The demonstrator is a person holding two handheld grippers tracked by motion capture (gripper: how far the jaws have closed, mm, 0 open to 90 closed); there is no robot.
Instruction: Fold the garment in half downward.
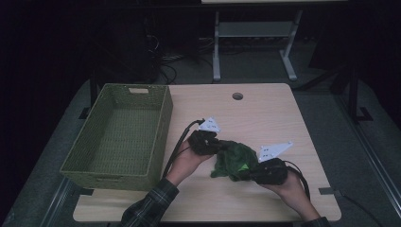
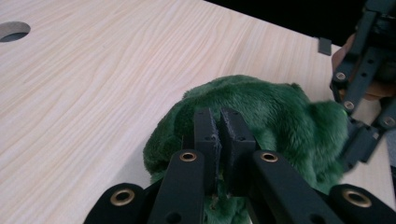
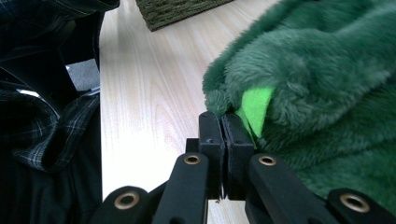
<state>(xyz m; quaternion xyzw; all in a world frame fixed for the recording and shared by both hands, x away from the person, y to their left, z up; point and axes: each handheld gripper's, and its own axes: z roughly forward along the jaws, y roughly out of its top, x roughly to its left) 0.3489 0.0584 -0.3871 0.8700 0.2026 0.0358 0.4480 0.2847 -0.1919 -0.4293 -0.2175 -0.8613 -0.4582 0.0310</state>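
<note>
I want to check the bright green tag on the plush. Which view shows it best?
The right gripper view: the tag is large and sharp beside the closed jaws. The high view gives a tiny bright speck. In the left gripper view the plush hides it.

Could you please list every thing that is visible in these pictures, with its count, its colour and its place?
plush toy: one, dark green fur with a bright green patch, on the table between the two grippers.
basket: one, olive green woven, on the left part of the table.
table: one, light wood, with a round hole near its far edge.
frame legs: grey, on the dark floor behind the table.
left gripper: one, black, jaws shut at the fur of the toy's left side.
right gripper: one, black, jaws shut at the toy's edge near the bright patch.
sleeve: dark plaid, at the bottom edge.
</note>
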